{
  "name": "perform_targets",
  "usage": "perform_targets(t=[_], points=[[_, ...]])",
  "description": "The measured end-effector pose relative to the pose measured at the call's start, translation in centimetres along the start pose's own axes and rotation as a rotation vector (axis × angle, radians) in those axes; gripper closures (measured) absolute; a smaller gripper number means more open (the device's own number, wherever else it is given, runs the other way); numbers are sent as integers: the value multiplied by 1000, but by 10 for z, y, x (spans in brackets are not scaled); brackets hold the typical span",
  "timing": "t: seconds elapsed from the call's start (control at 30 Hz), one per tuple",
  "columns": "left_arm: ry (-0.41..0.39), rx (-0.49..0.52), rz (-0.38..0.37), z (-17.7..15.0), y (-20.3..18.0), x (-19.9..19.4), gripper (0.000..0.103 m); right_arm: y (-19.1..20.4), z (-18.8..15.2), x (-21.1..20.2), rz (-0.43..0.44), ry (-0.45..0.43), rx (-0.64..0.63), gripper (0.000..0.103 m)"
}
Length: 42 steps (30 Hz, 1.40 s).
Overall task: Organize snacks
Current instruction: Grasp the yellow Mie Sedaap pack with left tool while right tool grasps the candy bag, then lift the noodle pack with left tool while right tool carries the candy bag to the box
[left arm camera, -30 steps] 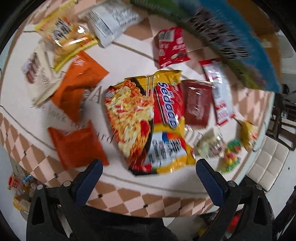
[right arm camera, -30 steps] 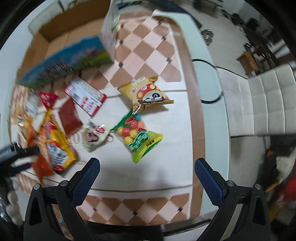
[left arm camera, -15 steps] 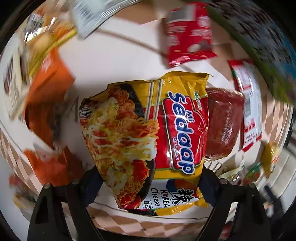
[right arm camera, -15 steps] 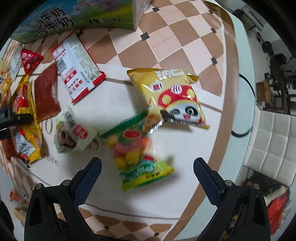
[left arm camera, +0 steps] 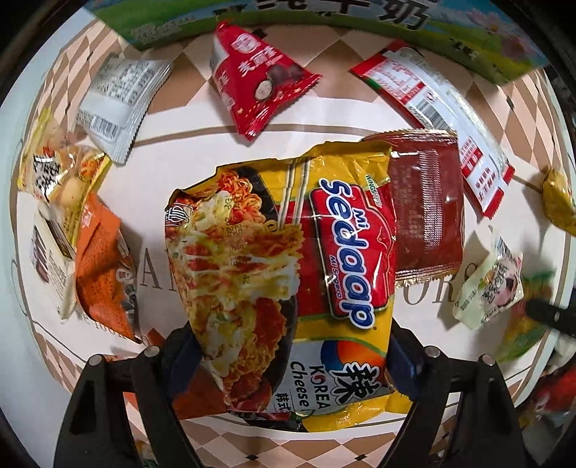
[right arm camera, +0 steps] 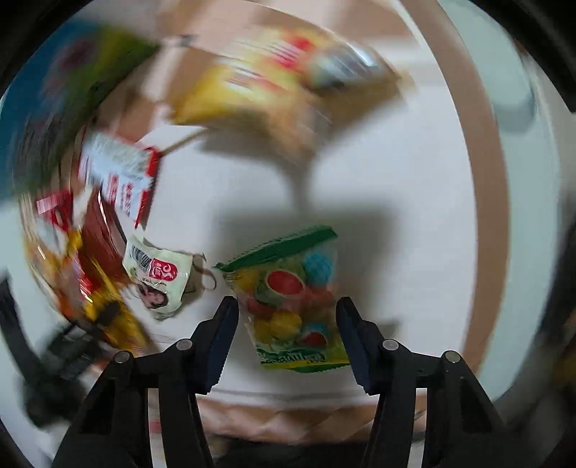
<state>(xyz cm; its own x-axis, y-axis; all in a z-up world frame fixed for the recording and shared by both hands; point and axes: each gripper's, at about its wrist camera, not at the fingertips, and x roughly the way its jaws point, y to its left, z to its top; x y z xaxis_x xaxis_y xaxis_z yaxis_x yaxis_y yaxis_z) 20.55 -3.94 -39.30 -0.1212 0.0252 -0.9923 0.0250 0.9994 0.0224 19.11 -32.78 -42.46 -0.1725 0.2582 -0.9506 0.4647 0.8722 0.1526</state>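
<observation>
In the left wrist view, my left gripper point(left arm camera: 291, 363) has both fingers pressed against the near end of a yellow Sedaap noodle packet point(left arm camera: 288, 266) that lies on the table. In the right wrist view, my right gripper point(right arm camera: 286, 334) straddles a green fruit-candy bag point(right arm camera: 291, 298) with its fingers partly closed; small gaps show on both sides of the bag. A yellow mushroom-snack bag point(right arm camera: 273, 82) lies blurred beyond it.
Around the noodles lie a dark red sachet point(left arm camera: 424, 216), a red-white packet point(left arm camera: 442, 118), a red triangular packet point(left arm camera: 255, 82), a white packet point(left arm camera: 118, 97), orange packets point(left arm camera: 104, 266) and a small pale packet point(left arm camera: 493, 284). A printed box point(left arm camera: 324, 21) stands behind.
My left gripper has moved in and narrowed onto the noodle packet. My right gripper has moved down over the candy bag and its fingers have come closer together.
</observation>
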Motion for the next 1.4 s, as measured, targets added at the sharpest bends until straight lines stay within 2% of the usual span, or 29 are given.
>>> perform_targets(t=[0.07,0.13,0.2,0.33,0.6,0.73,0.8,0.9,1.03,1.2,1.3,1.33,1.4], points=[[-1,-13,-11,6,5,4,14,-9,-1,5,68,19,49,41],[-6,-12,-10,1,3,-1,13,-10,-3,4,39,0,15,28],[-15,-12,-7,1,3,2,13,-4,-12,2,1,-39,-39,25],[-30,-18,-3,-1,-2,5,14,20,-21,-7,-60,-49,-129,25],[-38,-30,-1,0,-1,6,14,37,-20,18,-146,-47,-124,25],[-50,-36,4,-5,-3,1,15,31,-35,28,-193,-72,-143,30],[-56,-43,2,-9,-2,1,15,42,-34,42,-219,-83,-149,34],[-51,-48,0,-12,-1,-3,13,45,-41,50,-245,-89,-158,34],[-36,-83,-29,-11,10,3,5,45,-55,51,-232,-83,-143,33],[-39,-85,-34,-13,16,5,5,40,-61,56,-220,-73,-130,32],[-52,-86,-31,-16,17,3,11,36,-58,58,-217,-74,-128,32],[-58,-85,-26,-18,14,1,15,26,-43,51,-215,-75,-132,32],[-64,-75,-9,-23,12,-2,15,25,-38,47,-219,-81,-135,33]])
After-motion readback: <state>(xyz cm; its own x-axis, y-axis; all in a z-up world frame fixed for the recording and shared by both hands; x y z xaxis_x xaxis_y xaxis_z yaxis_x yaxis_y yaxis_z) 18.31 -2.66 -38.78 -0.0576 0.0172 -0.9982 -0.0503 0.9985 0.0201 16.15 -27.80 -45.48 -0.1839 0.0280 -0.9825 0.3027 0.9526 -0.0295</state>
